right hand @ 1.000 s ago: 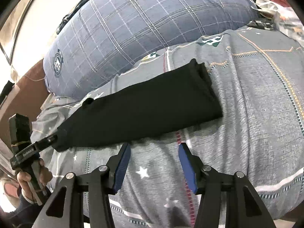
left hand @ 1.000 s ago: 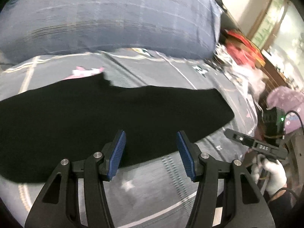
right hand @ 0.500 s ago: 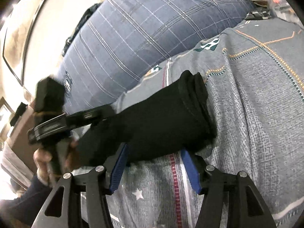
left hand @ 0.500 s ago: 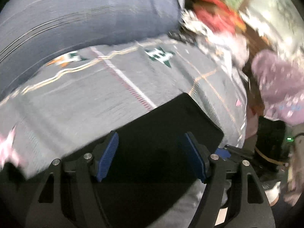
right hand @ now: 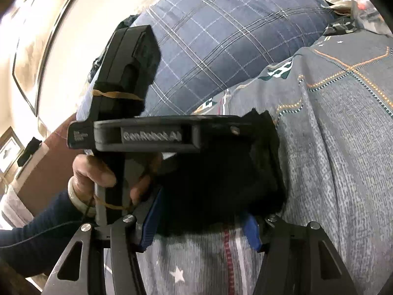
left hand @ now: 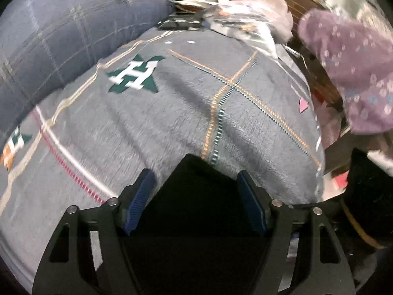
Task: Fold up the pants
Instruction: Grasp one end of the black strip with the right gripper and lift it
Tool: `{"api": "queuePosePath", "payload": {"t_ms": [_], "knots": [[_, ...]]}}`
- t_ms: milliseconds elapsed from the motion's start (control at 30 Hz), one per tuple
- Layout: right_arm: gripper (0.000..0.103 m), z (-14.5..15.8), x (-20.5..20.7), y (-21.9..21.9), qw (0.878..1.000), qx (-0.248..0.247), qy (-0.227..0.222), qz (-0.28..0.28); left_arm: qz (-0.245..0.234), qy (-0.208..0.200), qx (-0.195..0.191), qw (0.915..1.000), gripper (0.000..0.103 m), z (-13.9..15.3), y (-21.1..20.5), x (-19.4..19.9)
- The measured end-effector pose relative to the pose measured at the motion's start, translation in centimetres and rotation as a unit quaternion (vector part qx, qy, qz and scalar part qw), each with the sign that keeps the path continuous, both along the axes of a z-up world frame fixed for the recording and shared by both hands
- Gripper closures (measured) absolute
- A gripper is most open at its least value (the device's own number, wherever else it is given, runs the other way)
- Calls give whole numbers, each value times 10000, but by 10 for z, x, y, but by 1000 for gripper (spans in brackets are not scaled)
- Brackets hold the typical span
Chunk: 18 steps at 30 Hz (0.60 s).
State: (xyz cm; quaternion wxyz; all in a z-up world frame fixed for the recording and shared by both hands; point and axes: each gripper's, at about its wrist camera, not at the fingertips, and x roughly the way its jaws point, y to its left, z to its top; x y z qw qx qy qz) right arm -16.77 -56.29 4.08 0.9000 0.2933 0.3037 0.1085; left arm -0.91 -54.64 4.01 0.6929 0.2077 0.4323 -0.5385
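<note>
The black pants point(right hand: 221, 177) lie doubled into a short, thick bundle on the grey patterned bedcover point(right hand: 343, 147). My left gripper point(left hand: 196, 191) hovers over the bundle's right end, with a corner of the pants point(left hand: 194, 172) poking out ahead between its blue pads. Its jaws are closing, and the pads do not visibly pinch the cloth. In the right wrist view one of its fingers point(right hand: 152, 135) lies level across the top of the bundle. My right gripper point(right hand: 200, 223) stands open at the bundle's near edge, closing slightly, with that edge between its fingertips.
A big blue plaid pillow point(right hand: 221, 36) rises behind the pants. A bare hand point(right hand: 93, 172) in a dark sleeve holds the left gripper's handle. Clutter point(left hand: 233, 0) and a purple flowered cloth point(left hand: 348, 73) sit past the bed's right edge.
The left gripper swept from the pants' left end across to their right end and the cloth came with it, so the long strip is now doubled. The right gripper hardly moved.
</note>
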Motion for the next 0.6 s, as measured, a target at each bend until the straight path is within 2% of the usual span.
{"api": "queuePosePath", "payload": {"t_ms": [33, 100, 133, 167, 233, 300, 400, 600], "knots": [[55, 0, 1, -1, 10000, -16, -3, -41, -73, -133, -2, 9999, 48, -1, -2, -5], [80, -4, 7, -5, 9998, -31, 89, -175, -109, -220, -18, 9997, 57, 0, -3, -9], [83, -7, 8, -8, 9996, 83, 102, -244, -74, -211, -48, 9997, 66, 1, -2, -8], [86, -8, 8, -10, 9995, 149, 99, -264, -28, -157, -81, 9998, 70, 2, 0, -6], [89, -4, 8, -8, 9996, 92, 93, -244, 89, 64, -167, 9998, 85, 5, 5, 0], [90, 4, 8, -4, 9997, -81, 34, -212, 167, 202, -424, 9988, 86, 16, 16, 1], [91, 27, 5, 9, 9990, -404, -154, -93, 230, 178, -830, 9961, 86, 42, 36, -3], [91, 82, 13, 56, 9915, -1019, -677, 434, 683, 49, -1639, 9841, 86, 97, 110, -2]]}}
